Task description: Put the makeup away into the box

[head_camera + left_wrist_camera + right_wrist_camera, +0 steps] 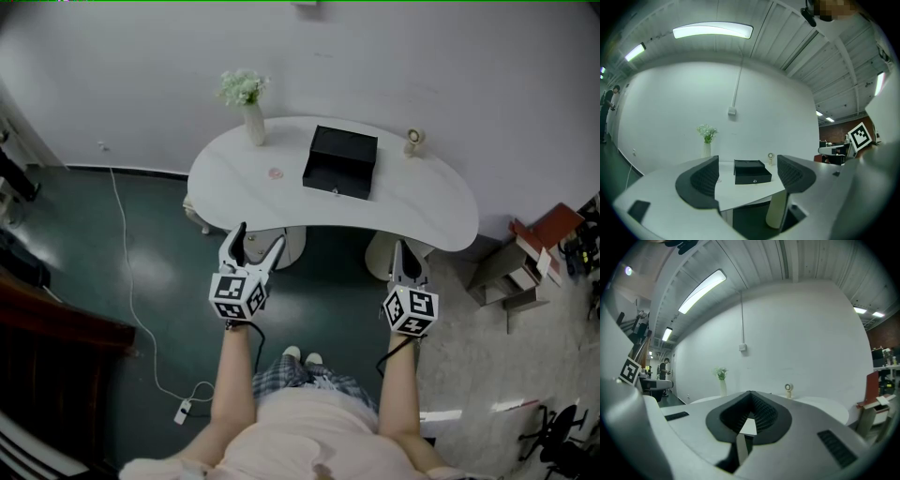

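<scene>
The left gripper (260, 239) points level with its jaws wide apart and nothing between them. The right gripper (406, 253) has its jaws closed together, empty. Both hang short of the table (422, 202), not over it.

Straight ahead of the left gripper, a small pinkish spot (275, 172) lies on the tabletop. It is probably the makeup, though too small to make out. The box (339, 161) sits beyond and to the right of it, apart from it.

The step looks like the reach. The left gripper is nearer and already open, so it should go forward, tip down, and straddle the low item before closing.

The box is black and squarish, with a knob on its near face and a top that looks recessed.
</scene>
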A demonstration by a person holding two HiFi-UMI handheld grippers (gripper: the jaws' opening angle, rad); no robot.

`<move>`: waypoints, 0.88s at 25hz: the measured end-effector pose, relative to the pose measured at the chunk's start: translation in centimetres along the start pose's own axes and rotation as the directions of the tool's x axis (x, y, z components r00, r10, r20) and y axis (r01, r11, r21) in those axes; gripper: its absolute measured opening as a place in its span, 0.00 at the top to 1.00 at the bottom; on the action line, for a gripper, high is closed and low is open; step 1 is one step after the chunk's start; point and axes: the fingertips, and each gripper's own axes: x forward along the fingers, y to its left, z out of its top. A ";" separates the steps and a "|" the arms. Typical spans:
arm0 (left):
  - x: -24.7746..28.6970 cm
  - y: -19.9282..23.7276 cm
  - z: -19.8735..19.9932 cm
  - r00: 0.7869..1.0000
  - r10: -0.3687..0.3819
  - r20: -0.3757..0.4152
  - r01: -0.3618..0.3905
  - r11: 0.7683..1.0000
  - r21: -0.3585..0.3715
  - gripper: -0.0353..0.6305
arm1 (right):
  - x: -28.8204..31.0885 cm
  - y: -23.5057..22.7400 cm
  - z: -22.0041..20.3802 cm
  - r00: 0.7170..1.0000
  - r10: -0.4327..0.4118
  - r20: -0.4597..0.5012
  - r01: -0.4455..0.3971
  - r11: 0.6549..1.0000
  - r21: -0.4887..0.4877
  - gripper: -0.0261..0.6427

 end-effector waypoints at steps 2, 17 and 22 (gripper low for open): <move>-0.2 -0.4 -0.2 1.000 0.011 -0.001 -0.011 1.000 0.000 0.39 | -0.2 -0.5 -0.2 1.000 -0.001 -0.001 0.001 1.000 0.010 0.94; 4.1 0.4 -1.4 0.999 0.030 -0.017 -0.030 1.000 -0.002 0.39 | 3.9 -2.7 -0.4 1.000 0.005 -0.001 -0.005 1.000 0.002 0.94; 8.0 2.1 -1.9 0.999 0.026 -0.027 -0.026 1.000 -0.007 0.39 | 7.7 -3.3 -0.3 1.000 -0.001 0.000 0.001 1.000 -0.004 0.94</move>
